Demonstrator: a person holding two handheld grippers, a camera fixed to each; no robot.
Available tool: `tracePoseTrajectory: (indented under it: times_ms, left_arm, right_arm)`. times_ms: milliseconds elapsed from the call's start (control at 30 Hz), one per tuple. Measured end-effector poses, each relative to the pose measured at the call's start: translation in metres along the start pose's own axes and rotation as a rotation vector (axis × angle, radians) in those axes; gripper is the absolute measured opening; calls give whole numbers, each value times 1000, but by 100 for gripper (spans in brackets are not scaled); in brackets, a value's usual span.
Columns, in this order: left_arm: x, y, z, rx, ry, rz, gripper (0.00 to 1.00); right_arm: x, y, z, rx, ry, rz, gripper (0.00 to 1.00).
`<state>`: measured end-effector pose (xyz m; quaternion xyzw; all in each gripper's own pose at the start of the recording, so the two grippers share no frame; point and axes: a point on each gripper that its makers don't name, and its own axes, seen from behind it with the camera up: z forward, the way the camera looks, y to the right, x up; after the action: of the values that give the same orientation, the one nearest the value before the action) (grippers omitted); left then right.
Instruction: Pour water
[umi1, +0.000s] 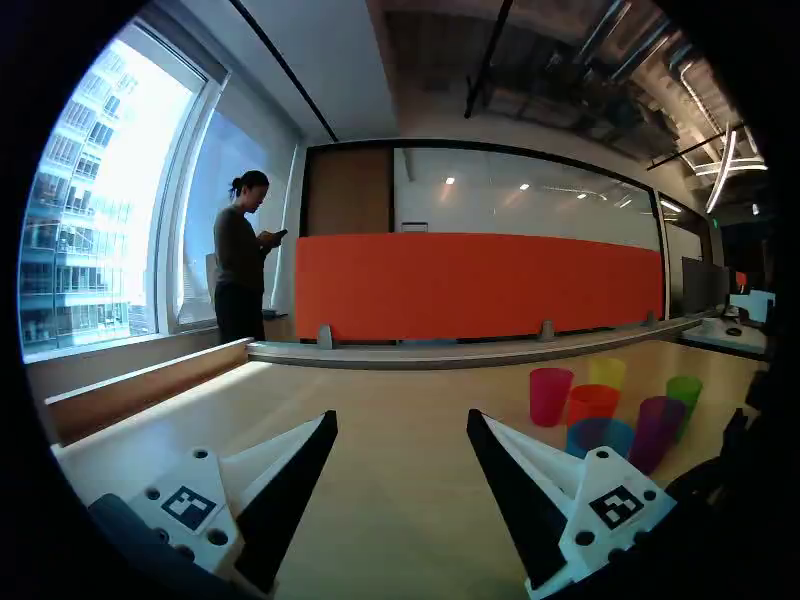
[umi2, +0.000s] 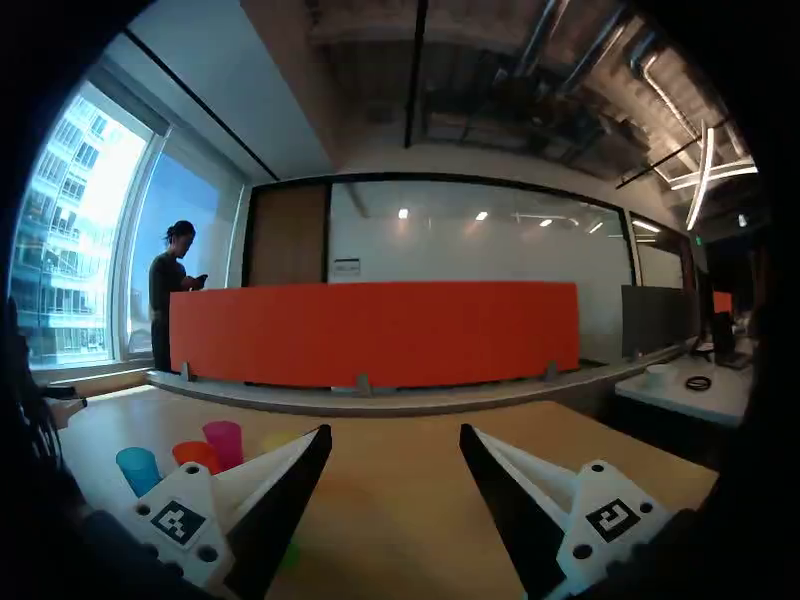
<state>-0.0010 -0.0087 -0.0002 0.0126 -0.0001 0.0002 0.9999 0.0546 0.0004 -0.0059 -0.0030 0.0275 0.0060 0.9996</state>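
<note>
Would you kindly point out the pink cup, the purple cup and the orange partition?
pink cup (umi1: 550, 398), left gripper view, side wall.
purple cup (umi1: 656, 430), left gripper view, side wall.
orange partition (umi2: 375, 333), right gripper view, front face.

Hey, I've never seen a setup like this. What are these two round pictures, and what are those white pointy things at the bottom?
The white points are the fingers of two hand-held grippers, one in each of a person's hands. A fisheye camera rides on each, looking along its fingers: one picture comes from the left gripper, the other from the right gripper. Both are open, holding nothing. Ahead lies a wooden table with a cluster of coloured cups. Another person stands by the window.
</note>
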Motion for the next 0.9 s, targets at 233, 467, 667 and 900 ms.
tracePoseTrajectory:
  times_ms: [233, 467, 667, 900]
  left_arm:
    - [0, 0, 0, 0, 0, 0, 96]
    - [0, 0, 0, 0, 0, 0, 96]
    - [0, 0, 0, 0, 0, 0, 96]
    - [0, 0, 0, 0, 0, 0, 96]
  right_arm:
    - [-17, -5, 1, 10, -7, 11, 99]
    - [-30, 1, 2, -4, -12, 18, 99]
    - [-38, 3, 2, 2, -15, 21, 99]
    - [-49, 7, 6, -5, -33, 14, 99]
